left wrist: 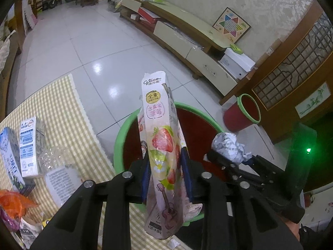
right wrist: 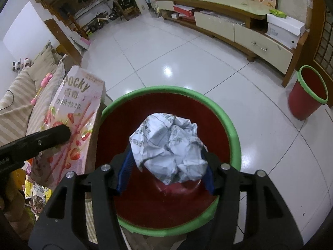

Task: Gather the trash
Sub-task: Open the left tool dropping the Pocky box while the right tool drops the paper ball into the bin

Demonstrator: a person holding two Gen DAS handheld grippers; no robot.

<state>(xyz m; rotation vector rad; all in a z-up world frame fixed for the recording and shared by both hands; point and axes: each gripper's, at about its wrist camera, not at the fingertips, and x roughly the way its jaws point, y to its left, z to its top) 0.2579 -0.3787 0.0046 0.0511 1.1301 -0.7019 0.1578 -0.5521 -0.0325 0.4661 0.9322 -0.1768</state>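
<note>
**Right wrist view: both loads poised over the bin**

Right wrist camera looks straight down into the red plastic bin with a green rim (right wrist: 233, 133), which stands on the pale tiled floor beside a yellow checked cloth (left wrist: 62, 112). The right gripper (right wrist: 166, 164) has a crumpled ball of white printed paper (right wrist: 168, 145) between its blue pads, directly above the bin's mouth; the ball fills the gap, and the pads appear to hold it.

From the left wrist camera, the left gripper (left wrist: 166, 175) clamps narrowly on a tall pink-and-white strawberry biscuit-stick box (left wrist: 160, 145), held upright with its lower end at the bin's near rim.

Judging by this, the step in hand is the drop: both pieces have been carried to the bin and neither is released. The paper ball only needs the jaws to part. The box likely needs shifting further over the opening first, or it could tip onto the cloth.

More rubbish waits on the cloth: two blue-and-white cartons (left wrist: 27, 145), a clear plastic bottle (left wrist: 54, 162) and an orange wrapper (left wrist: 14, 200). A second, smaller red bin (right wrist: 308, 93) stands well apart.
</note>
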